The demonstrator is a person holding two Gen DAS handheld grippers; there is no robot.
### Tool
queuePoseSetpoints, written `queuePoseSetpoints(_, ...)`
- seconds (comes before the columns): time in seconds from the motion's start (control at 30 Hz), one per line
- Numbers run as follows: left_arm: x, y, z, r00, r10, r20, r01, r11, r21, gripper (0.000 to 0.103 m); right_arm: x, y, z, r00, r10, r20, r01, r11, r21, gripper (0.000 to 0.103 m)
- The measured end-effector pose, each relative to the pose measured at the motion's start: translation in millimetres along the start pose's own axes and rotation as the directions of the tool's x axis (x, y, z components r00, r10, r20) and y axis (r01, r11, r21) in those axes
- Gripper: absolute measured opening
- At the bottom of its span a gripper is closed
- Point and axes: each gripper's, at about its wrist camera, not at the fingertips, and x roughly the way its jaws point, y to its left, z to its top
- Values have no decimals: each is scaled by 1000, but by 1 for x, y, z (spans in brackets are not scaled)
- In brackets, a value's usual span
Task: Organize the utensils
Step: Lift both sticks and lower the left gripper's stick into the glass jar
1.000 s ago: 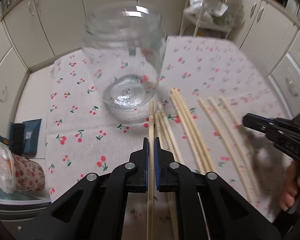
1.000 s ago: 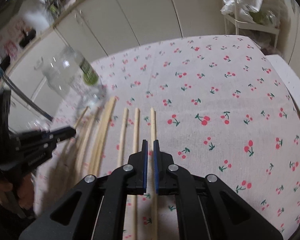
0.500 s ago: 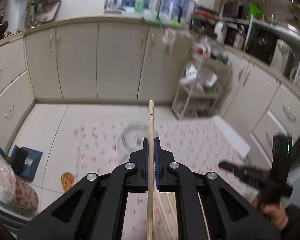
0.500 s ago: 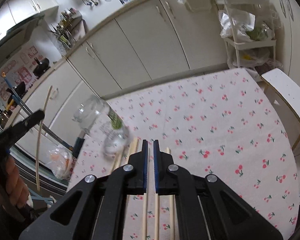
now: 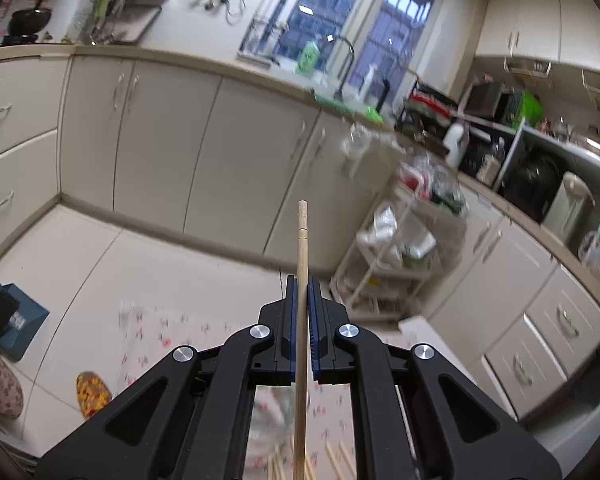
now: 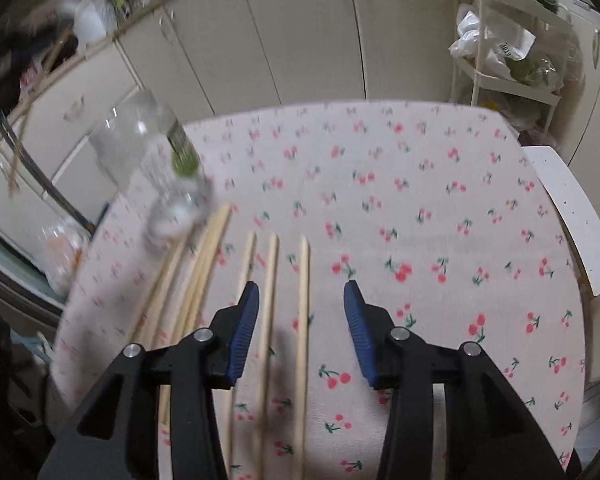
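Tablecloth [image 6: 420,184], cherry print, beneath right gripper [image 6: 300,312]; cream kitchen cabinets [image 5: 228,152] beyond. Chopsticks [image 6: 304,320] lie in a row, two between its jaws, which have just been opening. Jar [image 6: 156,160] stands ahead-left. Left gripper [image 5: 302,320] clamps one chopstick [image 5: 302,264], now raised toward the cabinets rather than the table. No legible writing.
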Motion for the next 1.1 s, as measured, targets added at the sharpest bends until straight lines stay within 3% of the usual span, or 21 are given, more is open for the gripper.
queuePoseSetpoints(0.1,12,0,10,998,28,58,-27,1000,-9,5,11,3,-1,999,-32,-20,31,999,-40,33)
queuePoseSetpoints(0.4,47,-2,15,984,106,142,-105,994,-11,5,19,20,2,992,-125,-16,119,973,-199,30)
queuePoseSetpoints(0.57,55,2,3,979,124,163,-124,992,-7,5,21,39,-4,987,-159,18,157,940,-305,6)
queuePoseSetpoints(0.63,59,8,-3,979,128,160,-127,992,-16,5,21,34,-2,993,-122,8,120,960,-251,6)
queuePoseSetpoints(0.7,59,12,-9,977,133,164,-131,991,-22,5,18,15,3,1000,-28,-11,26,992,-121,6)
queuePoseSetpoints(0.8,59,18,-16,975,143,169,-140,990,-27,5,6,-1,10,997,62,34,-62,998,-5,6)
queuePoseSetpoints(0.93,60,20,-24,973,150,176,-147,989,-28,5,-19,-10,30,971,161,177,-178,981,81,6)
queuePoseSetpoints(1.03,61,21,-26,973,148,175,-145,989,-34,5,-39,-8,47,924,221,313,-263,960,99,6)
queuePoseSetpoints(1.1,59,19,-31,973,151,173,-150,988,-18,5,-58,-6,62,872,242,425,-312,945,103,6)
